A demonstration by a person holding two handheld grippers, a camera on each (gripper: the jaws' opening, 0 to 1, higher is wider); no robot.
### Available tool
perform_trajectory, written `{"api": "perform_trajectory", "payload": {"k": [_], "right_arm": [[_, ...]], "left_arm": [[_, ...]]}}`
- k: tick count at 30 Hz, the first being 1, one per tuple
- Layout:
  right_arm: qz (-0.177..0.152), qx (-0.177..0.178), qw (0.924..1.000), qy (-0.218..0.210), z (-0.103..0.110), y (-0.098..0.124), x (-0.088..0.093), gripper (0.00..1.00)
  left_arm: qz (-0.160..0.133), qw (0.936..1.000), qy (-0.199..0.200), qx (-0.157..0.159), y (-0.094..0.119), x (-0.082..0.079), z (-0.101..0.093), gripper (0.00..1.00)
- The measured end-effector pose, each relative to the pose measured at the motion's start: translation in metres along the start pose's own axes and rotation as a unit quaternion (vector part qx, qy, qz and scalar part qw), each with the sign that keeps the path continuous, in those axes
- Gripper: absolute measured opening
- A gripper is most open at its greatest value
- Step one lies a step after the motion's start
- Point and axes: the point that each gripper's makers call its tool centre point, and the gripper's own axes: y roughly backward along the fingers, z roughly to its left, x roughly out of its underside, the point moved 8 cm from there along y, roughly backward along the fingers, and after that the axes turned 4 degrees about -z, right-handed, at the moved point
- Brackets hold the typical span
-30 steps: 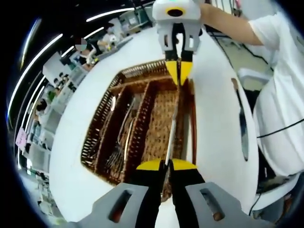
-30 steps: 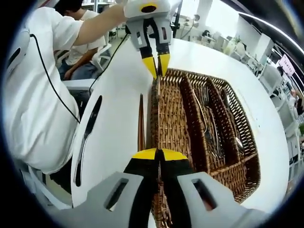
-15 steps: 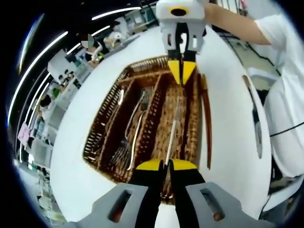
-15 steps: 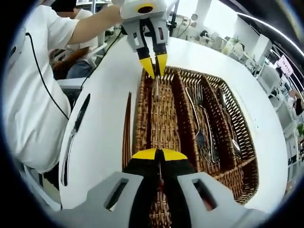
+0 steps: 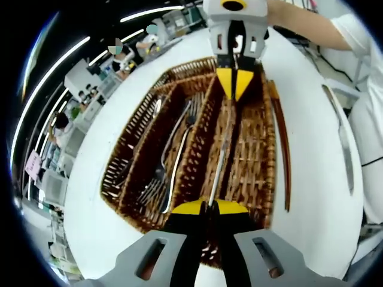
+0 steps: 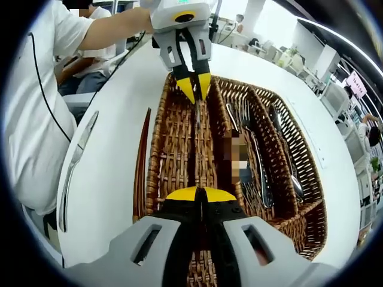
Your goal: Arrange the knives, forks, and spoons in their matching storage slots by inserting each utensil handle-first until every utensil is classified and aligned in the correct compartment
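Observation:
A silver knife [image 5: 218, 162] hangs lengthwise over the wide compartment of the brown wicker tray [image 5: 136, 140], held at both ends. My left gripper [image 5: 209, 207] is shut on one end, and my right gripper [image 5: 234, 85] grips the far end. In the right gripper view the same knife [image 6: 195, 139] runs from my right gripper [image 6: 200, 194] up to the left gripper [image 6: 195, 89], above the tray [image 6: 157, 155]. Forks [image 6: 254, 149] lie in the middle slot and spoons [image 6: 285, 143] in the outer slot. The forks [image 5: 173, 149] also show in the left gripper view.
A long brown utensil [image 5: 281, 143] lies on the white table beside the tray, and another silver knife [image 5: 341, 137] lies farther out. The same two show as the brown utensil [image 6: 142, 161] and the silver knife [image 6: 75, 158]. A person in white stands at the table edge.
Both grippers carried the knife sideways from above the tray's outer wall to over the wide compartment, and the tray looks closer now.

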Motion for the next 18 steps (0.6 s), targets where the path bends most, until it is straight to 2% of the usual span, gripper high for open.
{"api": "perform_trajectory", "payload": {"k": [6,10,18], "right_arm": [[0.002,0.003,1.0000,0.007,-0.008,0.000,-0.004,0.01],[0.001,0.010,0.9999,0.008,-0.020,-0.011,-0.001,0.01],[0.010,0.035,0.9991,0.022,-0.036,-0.032,0.011,0.02]], "left_arm": [[-0.003,1.0000,0.003,-0.009,0.000,0.002,0.006,0.05],[-0.001,0.9998,0.007,-0.019,-0.005,0.008,0.014,0.04],[0.004,0.9988,0.019,-0.044,-0.034,0.027,0.029,0.04]]}}
